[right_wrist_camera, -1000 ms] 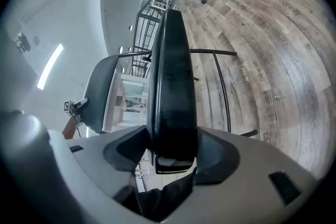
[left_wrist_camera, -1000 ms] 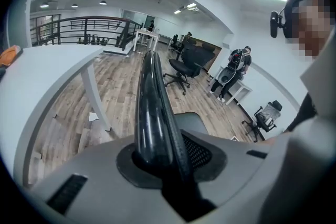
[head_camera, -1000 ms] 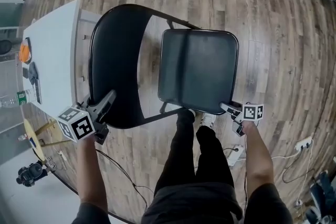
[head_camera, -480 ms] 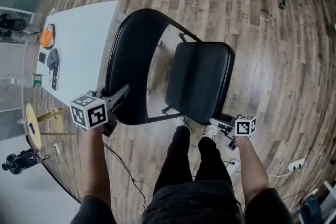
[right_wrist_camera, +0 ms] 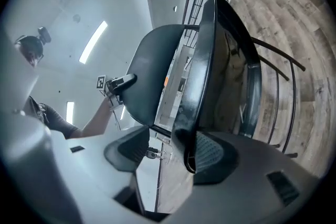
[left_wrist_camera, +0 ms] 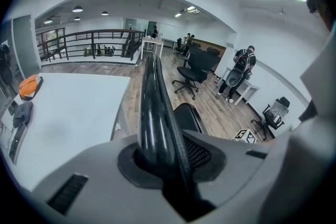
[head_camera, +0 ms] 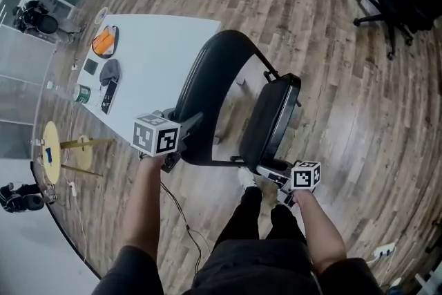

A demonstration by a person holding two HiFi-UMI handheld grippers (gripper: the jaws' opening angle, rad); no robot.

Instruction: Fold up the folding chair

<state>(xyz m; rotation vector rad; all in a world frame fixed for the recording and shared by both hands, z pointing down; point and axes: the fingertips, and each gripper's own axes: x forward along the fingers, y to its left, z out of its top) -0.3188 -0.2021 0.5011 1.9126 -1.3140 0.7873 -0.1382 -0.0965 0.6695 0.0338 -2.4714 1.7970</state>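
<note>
A black folding chair stands half folded on the wood floor. Its seat is tipped up steeply toward the curved backrest. My left gripper is shut on the backrest's top edge, and the backrest runs straight out from between the jaws of the left gripper. My right gripper is at the seat's front edge. In the right gripper view the seat rests against one pad of the right gripper, and a gap shows at the other.
A white table stands just left of the chair, with an orange item and small dark things on it. An office chair is at the far right. A cable trails on the floor by the person's legs.
The seat has swung from flat to steeply upright, toward the backrest. Both grippers rose with the chair, the right one more than the left.
</note>
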